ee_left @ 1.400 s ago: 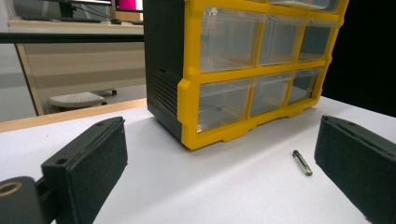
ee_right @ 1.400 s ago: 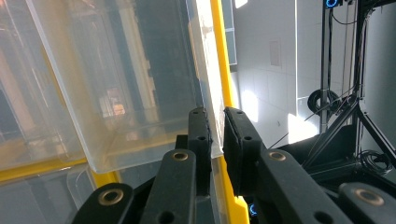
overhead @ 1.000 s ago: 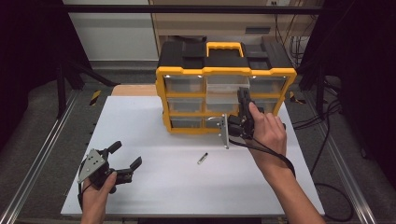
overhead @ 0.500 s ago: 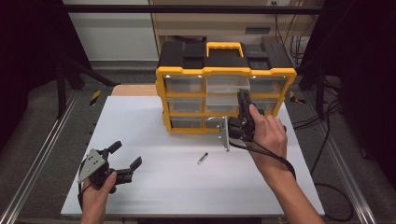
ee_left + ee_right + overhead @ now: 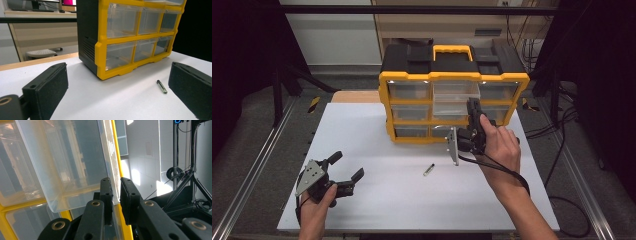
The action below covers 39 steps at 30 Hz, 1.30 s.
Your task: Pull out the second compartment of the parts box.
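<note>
Two hands: right gripper (image 5: pixel 471 111) raised, clamped on drawer (image 5: pixel 455 104) front; left gripper (image 5: pixel 346 167) low, jaws apart.

Left claw (image 5: pixel 344 167): black jaws, grey three-cornered plate. Right claw (image 5: pixel 115 191): black padded jaws (round rivets), trailing black cable.

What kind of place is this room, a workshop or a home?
Probably a lab or test workshop, not a home. A white table sits inside a metal frame, loose cables trail across the floor, and a yellow drawer cabinet for small parts stands on the table.
</note>
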Available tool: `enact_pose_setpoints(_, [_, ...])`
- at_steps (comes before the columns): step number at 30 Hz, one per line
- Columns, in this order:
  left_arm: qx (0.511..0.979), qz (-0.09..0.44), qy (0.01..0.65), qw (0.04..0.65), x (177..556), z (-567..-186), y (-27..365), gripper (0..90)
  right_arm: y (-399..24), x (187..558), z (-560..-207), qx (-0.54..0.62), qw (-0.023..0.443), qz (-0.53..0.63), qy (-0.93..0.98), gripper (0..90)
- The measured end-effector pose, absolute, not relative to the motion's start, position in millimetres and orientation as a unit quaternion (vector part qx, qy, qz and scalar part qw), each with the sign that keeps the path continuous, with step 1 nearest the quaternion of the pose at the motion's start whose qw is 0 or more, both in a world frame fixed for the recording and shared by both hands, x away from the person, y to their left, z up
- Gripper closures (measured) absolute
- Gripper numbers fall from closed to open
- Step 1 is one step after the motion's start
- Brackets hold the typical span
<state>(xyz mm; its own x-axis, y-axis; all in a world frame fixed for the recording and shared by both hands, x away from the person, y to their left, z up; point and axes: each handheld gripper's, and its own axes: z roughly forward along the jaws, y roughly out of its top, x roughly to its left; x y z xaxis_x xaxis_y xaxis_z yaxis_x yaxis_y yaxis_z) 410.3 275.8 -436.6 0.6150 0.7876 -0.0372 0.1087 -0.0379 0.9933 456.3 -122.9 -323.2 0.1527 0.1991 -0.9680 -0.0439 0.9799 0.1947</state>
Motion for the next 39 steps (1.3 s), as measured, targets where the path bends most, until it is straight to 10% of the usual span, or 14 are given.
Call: enact_pose_setpoints(39, [0.665, 0.280, 0.337, 0.605, 410.1, -436.6, 274.8, 2.6, -120.3, 431.0, -324.0, 0.066, 0.753, 0.090, 0.648, 79.1])
